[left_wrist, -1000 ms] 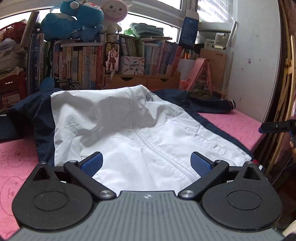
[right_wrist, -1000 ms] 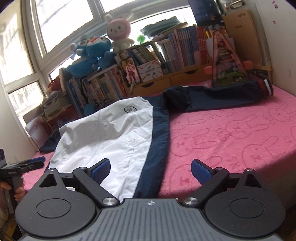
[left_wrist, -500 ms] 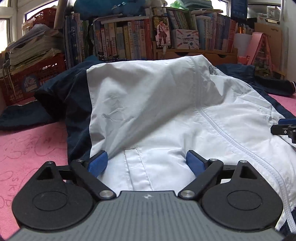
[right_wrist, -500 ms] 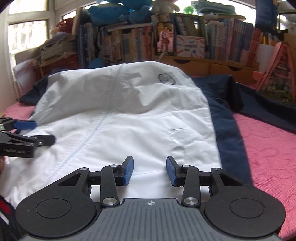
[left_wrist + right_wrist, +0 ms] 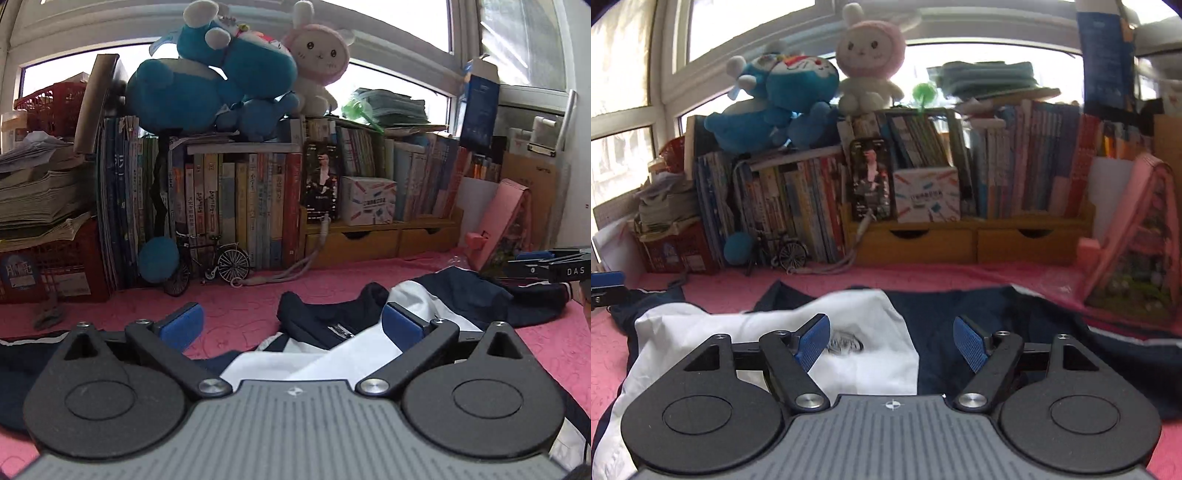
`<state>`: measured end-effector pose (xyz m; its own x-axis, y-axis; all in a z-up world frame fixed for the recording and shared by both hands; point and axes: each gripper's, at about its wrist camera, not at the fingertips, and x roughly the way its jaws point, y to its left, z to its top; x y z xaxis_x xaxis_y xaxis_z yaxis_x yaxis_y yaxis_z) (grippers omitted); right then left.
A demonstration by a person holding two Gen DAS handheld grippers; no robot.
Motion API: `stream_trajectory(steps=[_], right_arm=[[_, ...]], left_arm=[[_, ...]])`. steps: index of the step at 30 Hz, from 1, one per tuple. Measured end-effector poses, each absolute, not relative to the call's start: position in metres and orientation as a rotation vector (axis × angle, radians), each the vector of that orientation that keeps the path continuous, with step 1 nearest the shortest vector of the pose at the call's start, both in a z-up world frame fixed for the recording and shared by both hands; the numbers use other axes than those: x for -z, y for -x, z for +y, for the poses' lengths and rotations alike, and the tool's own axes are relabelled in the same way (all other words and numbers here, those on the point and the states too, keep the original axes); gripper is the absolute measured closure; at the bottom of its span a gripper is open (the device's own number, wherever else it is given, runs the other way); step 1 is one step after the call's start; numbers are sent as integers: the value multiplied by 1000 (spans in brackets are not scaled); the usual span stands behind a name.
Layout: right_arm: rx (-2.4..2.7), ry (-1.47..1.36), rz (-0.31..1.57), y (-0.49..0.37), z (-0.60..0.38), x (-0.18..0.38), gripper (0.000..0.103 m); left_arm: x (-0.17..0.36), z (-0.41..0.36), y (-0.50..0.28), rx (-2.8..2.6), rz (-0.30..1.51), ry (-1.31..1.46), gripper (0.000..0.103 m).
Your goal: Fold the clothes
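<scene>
A white and navy jacket (image 5: 332, 354) lies on the pink bed sheet (image 5: 236, 317), its navy collar (image 5: 325, 321) and zip top just ahead of my left gripper (image 5: 291, 325). That gripper is open, its blue pads wide apart above the cloth. In the right wrist view the jacket's white chest (image 5: 871, 354) with a round logo (image 5: 846, 343) sits beside a navy side panel (image 5: 934, 321). My right gripper (image 5: 892, 343) hovers open over them, holding nothing. A navy sleeve (image 5: 1108, 332) trails to the right. Each gripper shows at the other view's edge.
Books fill a shelf (image 5: 236, 206) along the far side, with plush toys (image 5: 221, 85) on top. Wooden drawers (image 5: 971, 243), a small model bicycle (image 5: 221, 266), a red crate (image 5: 48, 266) and a pink case (image 5: 1134, 236) stand at the bed's far edge.
Both grippers have travelled up the jacket from its lower part to the collar end. The right gripper's jaws, close together half a second ago, now stand wide apart.
</scene>
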<state>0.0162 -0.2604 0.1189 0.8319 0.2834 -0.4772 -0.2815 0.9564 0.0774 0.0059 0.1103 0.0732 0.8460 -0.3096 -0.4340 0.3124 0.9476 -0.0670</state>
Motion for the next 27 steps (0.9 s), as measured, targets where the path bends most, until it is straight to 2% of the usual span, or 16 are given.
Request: stream_trajectory(steps=[3, 7, 12, 14, 17, 19, 21, 22, 23, 25, 27], right_arm=[[-327, 80, 556, -88, -216, -113, 27], [-296, 146, 738, -169, -166, -75, 27], [-335, 142, 890, -202, -156, -33, 26], [-362, 134, 940, -211, -155, -18, 19], [-456, 198, 995, -211, -143, -3, 6], [-504, 244, 999, -208, -134, 6, 5], [-531, 255, 964, -202, -132, 4, 14], [-546, 253, 944, -199, -132, 1, 30], [-541, 270, 913, -195, -132, -1, 52], [-537, 305, 868, -186, -132, -6, 68], [-533, 309, 820, -177, -132, -13, 76]], left_arm=[[-55, 98, -54, 352, 529, -31, 0], [-20, 77, -83, 412, 639, -130, 0], [24, 59, -87, 472, 742, -256, 0], [41, 63, -90, 481, 797, -211, 0], [54, 65, -80, 484, 734, -191, 0], [50, 66, -82, 493, 761, -197, 0], [35, 75, -86, 501, 705, -161, 0], [28, 80, -88, 505, 675, -142, 0], [20, 85, -90, 509, 645, -123, 0], [16, 92, -109, 477, 661, -102, 0], [22, 90, -113, 490, 689, -112, 0]])
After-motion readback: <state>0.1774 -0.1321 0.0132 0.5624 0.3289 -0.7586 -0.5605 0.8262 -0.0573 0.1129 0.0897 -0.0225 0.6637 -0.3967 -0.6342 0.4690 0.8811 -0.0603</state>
